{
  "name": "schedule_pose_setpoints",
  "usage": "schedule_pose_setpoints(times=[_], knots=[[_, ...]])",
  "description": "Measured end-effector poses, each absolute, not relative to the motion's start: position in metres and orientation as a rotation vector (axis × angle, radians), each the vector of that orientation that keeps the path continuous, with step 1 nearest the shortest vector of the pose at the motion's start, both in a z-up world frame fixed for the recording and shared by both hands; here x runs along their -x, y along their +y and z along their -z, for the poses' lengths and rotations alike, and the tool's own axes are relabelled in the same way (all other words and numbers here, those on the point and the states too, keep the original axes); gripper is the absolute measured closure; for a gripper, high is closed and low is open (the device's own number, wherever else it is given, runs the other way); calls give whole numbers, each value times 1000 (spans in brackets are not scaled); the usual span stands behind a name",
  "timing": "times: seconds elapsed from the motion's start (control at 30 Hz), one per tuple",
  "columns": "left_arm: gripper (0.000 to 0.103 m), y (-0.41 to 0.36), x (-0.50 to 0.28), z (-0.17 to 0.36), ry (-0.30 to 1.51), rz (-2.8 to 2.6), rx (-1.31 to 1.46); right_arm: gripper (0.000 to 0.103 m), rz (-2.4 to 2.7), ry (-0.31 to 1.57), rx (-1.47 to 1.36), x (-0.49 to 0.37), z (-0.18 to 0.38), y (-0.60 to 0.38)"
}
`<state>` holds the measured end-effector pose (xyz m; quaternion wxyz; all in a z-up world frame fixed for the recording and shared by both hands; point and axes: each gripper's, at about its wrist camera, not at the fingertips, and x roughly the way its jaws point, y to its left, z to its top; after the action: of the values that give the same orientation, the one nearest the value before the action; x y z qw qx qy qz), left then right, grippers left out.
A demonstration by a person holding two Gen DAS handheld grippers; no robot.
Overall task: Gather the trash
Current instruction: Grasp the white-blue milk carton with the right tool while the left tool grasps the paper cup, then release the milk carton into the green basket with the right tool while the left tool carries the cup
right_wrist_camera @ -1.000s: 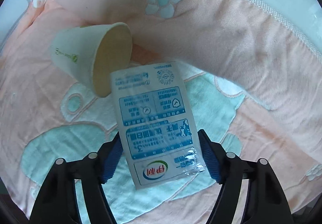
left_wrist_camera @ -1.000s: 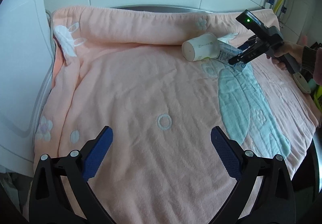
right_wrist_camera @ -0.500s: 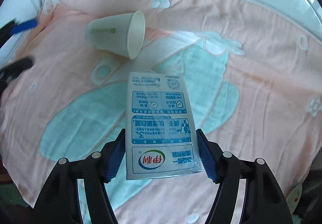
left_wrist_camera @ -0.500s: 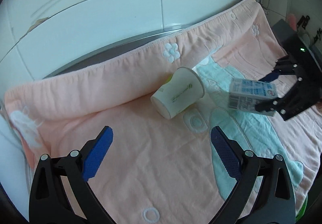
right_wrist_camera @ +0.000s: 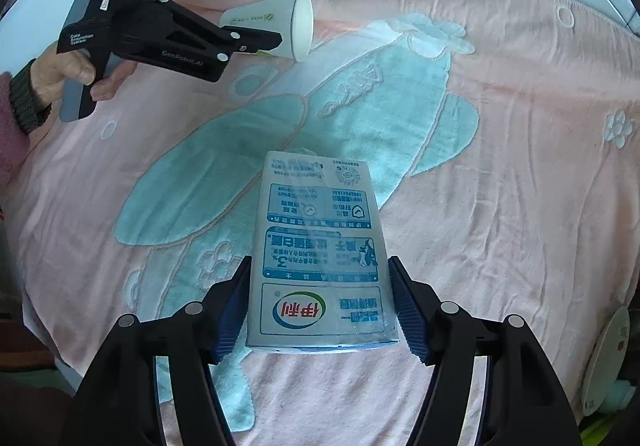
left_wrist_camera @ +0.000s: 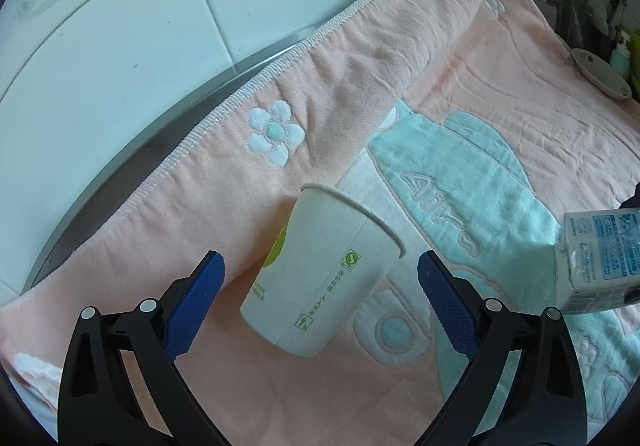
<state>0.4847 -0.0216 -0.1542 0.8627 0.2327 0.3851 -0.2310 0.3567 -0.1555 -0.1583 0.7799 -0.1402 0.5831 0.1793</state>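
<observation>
Paper trash is half gathered: the right gripper (right_wrist_camera: 320, 310) is clamped on the milk carton (right_wrist_camera: 320, 254), lifted off the pink towel (right_wrist_camera: 500, 185). The paper cup (left_wrist_camera: 320, 278) lies tipped between the left gripper's (left_wrist_camera: 320, 286) spread jaws, ungrasped.

Daylight, soft and cool, bright overall in both views. Glare streaks on the white wall tiles (left_wrist_camera: 168, 17) at top of left wrist view; sheen on the milk carton (right_wrist_camera: 318, 246) film in right wrist view. Faint soft shadow under the paper cup (left_wrist_camera: 320, 278). Strong fisheye bend, black vignette at corners. Centre sharp; carton at left view's right edge slightly blurred, far clutter soft.
</observation>
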Motion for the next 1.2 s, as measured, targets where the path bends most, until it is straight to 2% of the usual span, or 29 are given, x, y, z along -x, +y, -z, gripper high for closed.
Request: schedule_pose_setpoints(times=[0.13, 0.2, 0.33, 0.5, 0.7, 0.8, 1.2], knots=[[10, -28, -493, 166, 834, 508, -532, 40, -393, 1279, 289, -354, 165, -156], [22, -31, -496, 174, 855, 522, -551, 40, -393, 1287, 283, -353, 168, -155], [27, -33, -495, 177, 839, 524, -550, 39, -397, 1297, 287, -349, 170, -154], [38, -30, -483, 172, 835, 495, -502, 37, -369, 1307, 283, -357, 181, -151], [40, -17, -464, 162, 838, 499, -431, 37, -337, 1312, 254, -373, 197, -145], [41, -9, -452, 160, 844, 499, -405, 40, -320, 1310, 264, -372, 199, -141], [41, 32, -375, 123, 838, 441, -270, 41, -377, 1241, 285, -306, 156, -124]])
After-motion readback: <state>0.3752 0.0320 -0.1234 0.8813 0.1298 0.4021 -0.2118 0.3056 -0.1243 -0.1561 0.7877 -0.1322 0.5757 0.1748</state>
